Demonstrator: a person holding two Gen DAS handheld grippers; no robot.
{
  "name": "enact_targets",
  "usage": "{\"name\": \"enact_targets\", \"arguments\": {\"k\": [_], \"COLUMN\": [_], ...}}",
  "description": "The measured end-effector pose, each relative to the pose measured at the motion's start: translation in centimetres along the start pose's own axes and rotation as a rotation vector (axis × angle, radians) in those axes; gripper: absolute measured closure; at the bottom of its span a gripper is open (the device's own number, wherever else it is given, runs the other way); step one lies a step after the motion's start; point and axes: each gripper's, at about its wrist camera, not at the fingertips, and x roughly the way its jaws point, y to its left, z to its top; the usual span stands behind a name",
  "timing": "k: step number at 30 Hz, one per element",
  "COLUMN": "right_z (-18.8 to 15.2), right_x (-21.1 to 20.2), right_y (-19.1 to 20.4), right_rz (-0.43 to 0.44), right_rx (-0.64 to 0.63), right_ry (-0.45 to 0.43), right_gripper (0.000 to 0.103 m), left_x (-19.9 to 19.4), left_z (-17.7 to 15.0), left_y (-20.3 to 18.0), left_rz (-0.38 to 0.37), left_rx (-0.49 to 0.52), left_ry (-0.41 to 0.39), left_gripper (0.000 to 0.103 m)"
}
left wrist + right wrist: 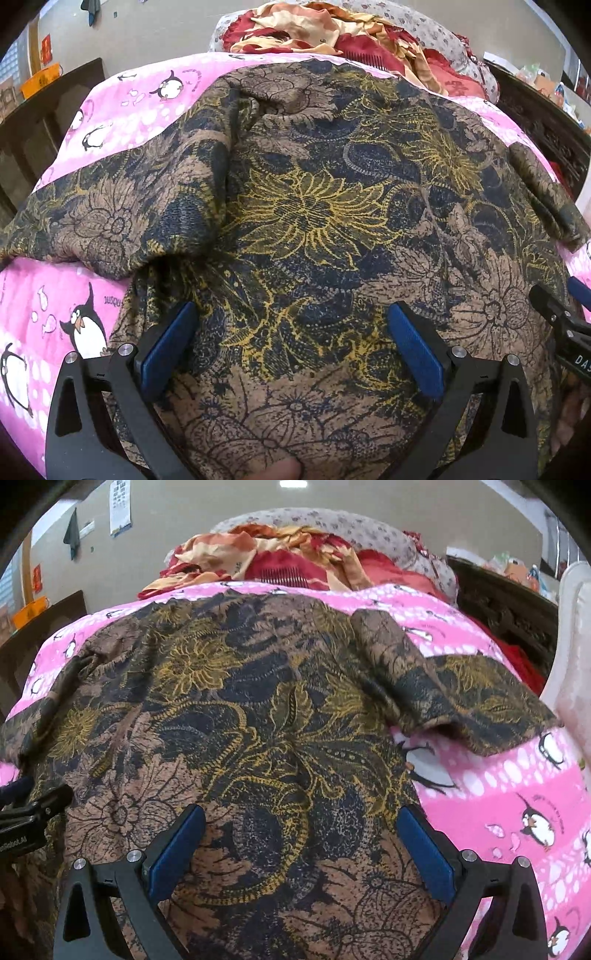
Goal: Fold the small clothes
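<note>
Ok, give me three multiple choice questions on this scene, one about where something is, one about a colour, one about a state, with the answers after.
1. Where does the floral garment lie?
A. On the penguin-print blanket
B. On a bare wooden floor
C. Hanging on the wall

2. What is the blanket's background colour?
A. Green
B. Pink
C. White

3. How do the jaws of the left gripper and right gripper stand?
A. Both open, over the garment
B. Both shut on the garment
C. Left shut, right open

Answers:
1 A, pink penguin fabric shows around the garment's edges in both views.
2 B, the cloth between the penguins is pink.
3 A, each view shows the blue pads wide apart with garment visible between them.
</note>
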Motion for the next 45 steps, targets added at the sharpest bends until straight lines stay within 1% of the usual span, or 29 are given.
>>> {"name": "enact_targets", "arguments": {"k": [6,18,30,34,36,40,43,45], "right_z": [-0.1,-0.1,-0.1,-0.1,-0.2,-0.3,-0.3,-0.3], "right_x": [0.0,-0.1,0.1,0.0,-0.1,-0.7,-1.5,-2.9], "right_y": [0.4,0.2,0.2,0.2,0.2,0.2,0.3,0.3], "right_rz": [-0.017,-0.003,0.000,0.002,0.001,-0.012,-0.040,-0.059], "right_rx": [-0.026,-0.015,-0.011,-0.006,-0.004,0.000,0.001,-0.002], "right_ry": [-0.003,-0.004,-0.005,-0.009,-0.015,-0.042,-0.075,-0.127], "right_gripper": [0.000,0.000,0.000,0.000,0.000,0.000,0.000,0.000], "left_x": [-0.1,-0.2,-0.3,-1.5,-3.3,-7.9,-10.1,-11.2], "left_z": [-0.2,-0.3,-0.5,-0.6,-0.4,0.7,1.5,1.8], "left_y": [-0.1,-0.7,-0.6,-0.3,0.5,4.0,8.1,11.6], "left_rz": [-0.003,0.008,-0.011,-0.028,0.006,-0.020,-0.003,0.002], "left_rx": [-0.003,0.004,-0.011,0.006,0.000,-0.043,-0.103,-0.172], "left_ry": [-0.005,-0.019,-0.011,-0.010,-0.047,-0.125,-0.120,-0.120], "left_gripper": [0.000,0.000,0.000,0.000,0.000,0.000,0.000,0.000]}}
